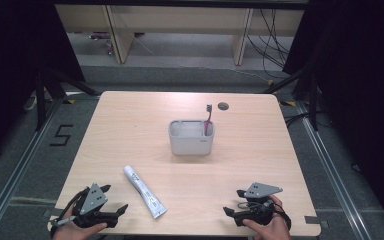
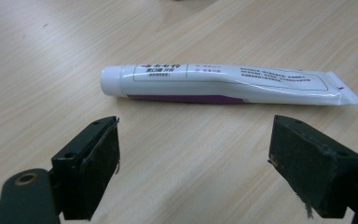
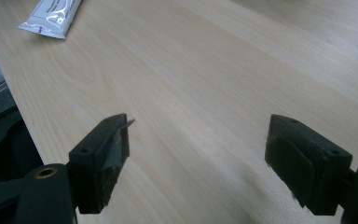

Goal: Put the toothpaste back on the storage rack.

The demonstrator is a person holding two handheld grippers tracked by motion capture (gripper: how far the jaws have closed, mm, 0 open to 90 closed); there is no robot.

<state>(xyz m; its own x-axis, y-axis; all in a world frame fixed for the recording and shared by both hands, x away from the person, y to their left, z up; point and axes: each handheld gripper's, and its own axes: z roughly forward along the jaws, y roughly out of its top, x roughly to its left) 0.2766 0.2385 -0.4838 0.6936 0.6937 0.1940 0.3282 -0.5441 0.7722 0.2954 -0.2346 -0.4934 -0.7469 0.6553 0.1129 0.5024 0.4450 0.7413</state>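
Toothpaste tube [image 1: 144, 191] lies flat on the table [image 1: 130, 130], near the front edge, cap end pointing away from the person. Left gripper [image 2: 193, 163] faces it from just beside, jaws wide apart, nothing between them. Right gripper [image 3: 198, 161] sits well apart at the table's right front, jaws apart over bare wood. Grey holder [image 1: 191, 137] with a toothbrush [image 1: 208, 119] stands mid-table.

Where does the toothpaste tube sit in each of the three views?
High view: tube lies near the front edge, left of centre, beside the left tongs.
Left gripper view: it lies across the middle, cap at left, just beyond the open jaws.
Right gripper view: its crimped end is at the top left corner.
Shared landmark: the wooden table.
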